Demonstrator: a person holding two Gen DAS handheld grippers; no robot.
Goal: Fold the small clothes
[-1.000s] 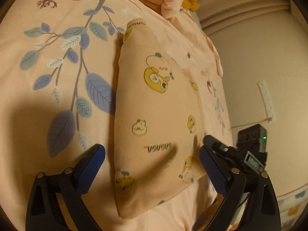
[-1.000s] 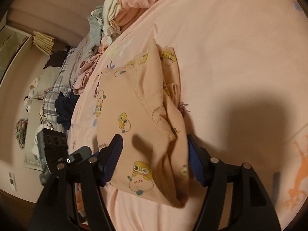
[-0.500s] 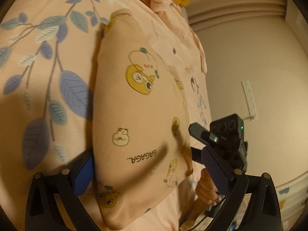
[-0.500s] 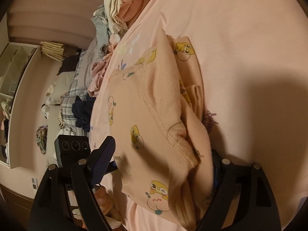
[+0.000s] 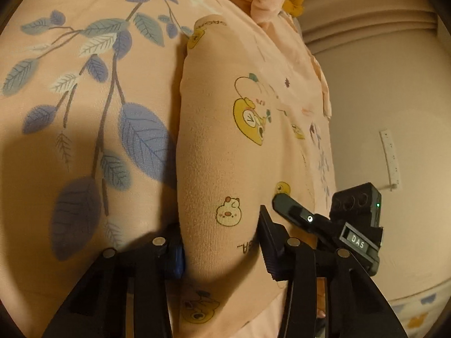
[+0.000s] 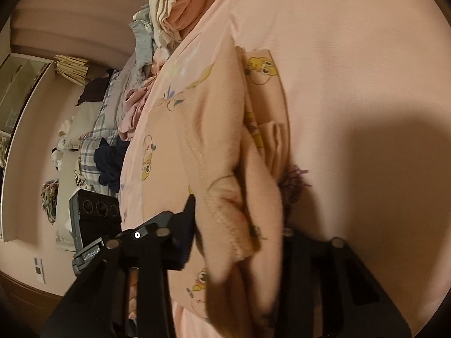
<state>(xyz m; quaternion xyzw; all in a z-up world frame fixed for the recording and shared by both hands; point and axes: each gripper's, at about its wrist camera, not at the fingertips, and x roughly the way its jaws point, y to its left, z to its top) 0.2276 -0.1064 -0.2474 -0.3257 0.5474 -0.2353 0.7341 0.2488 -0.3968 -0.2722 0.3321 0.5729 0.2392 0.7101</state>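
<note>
A small peach garment (image 5: 225,146) printed with yellow cartoon ducks lies folded lengthwise on a peach bedsheet. My left gripper (image 5: 222,250) has closed on its near end, with the cloth bulging between the two fingers. In the right wrist view the same garment (image 6: 214,146) shows its stitched hem and bunched folds. My right gripper (image 6: 239,242) is shut on that bunched end, its right finger mostly hidden under the cloth. The right gripper also shows in the left wrist view (image 5: 315,219), just right of the garment.
The bedsheet (image 5: 84,112) has a blue leaf print left of the garment. A pile of unfolded clothes (image 6: 180,8) lies at the far end of the bed. A plaid blanket and dark clothing (image 6: 107,146) lie beyond the bed edge. A wall (image 5: 380,84) stands to the right.
Both grippers moved forward over the garment's ends and closed on the cloth. The garment now bulges up between the fingers.
</note>
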